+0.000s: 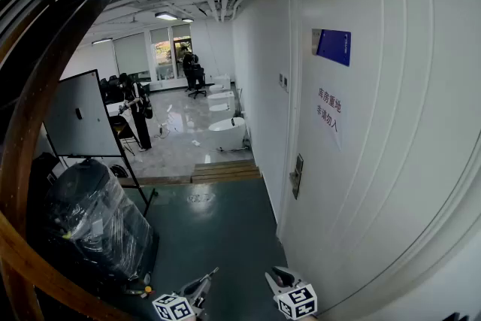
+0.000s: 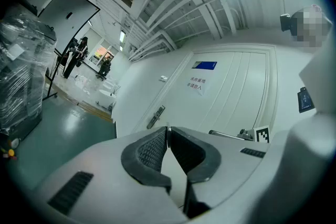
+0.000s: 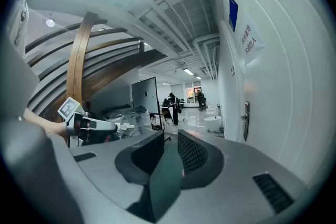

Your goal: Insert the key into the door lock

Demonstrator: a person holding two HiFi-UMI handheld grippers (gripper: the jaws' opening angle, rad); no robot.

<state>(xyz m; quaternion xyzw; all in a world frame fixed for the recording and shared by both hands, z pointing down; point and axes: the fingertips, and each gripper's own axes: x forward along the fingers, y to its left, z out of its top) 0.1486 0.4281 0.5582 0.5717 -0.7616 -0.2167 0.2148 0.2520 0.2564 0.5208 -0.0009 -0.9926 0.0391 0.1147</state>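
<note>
The white door (image 1: 383, 154) fills the right of the head view, with its metal lock plate (image 1: 296, 175) on the left edge. The same lock plate (image 2: 155, 117) shows ahead of my left gripper (image 2: 167, 129), and the lock plate (image 3: 245, 119) lies to the right in the right gripper view. My left gripper (image 1: 213, 272) is shut on a thin silvery key (image 2: 167, 128), seen edge-on between the pads. Beside it my right gripper (image 1: 276, 276) stands open (image 3: 168, 140) with nothing between its fingers. Both grippers hang low, well short of the door.
A blue sign (image 1: 331, 46) and a paper notice (image 1: 328, 110) are on the door. At the left stand a plastic-wrapped black bundle (image 1: 98, 218), a whiteboard (image 1: 79, 116) and a curved wooden beam (image 1: 30, 109). Wooden steps (image 1: 225, 171) and white tubs (image 1: 228, 133) lie further down the corridor.
</note>
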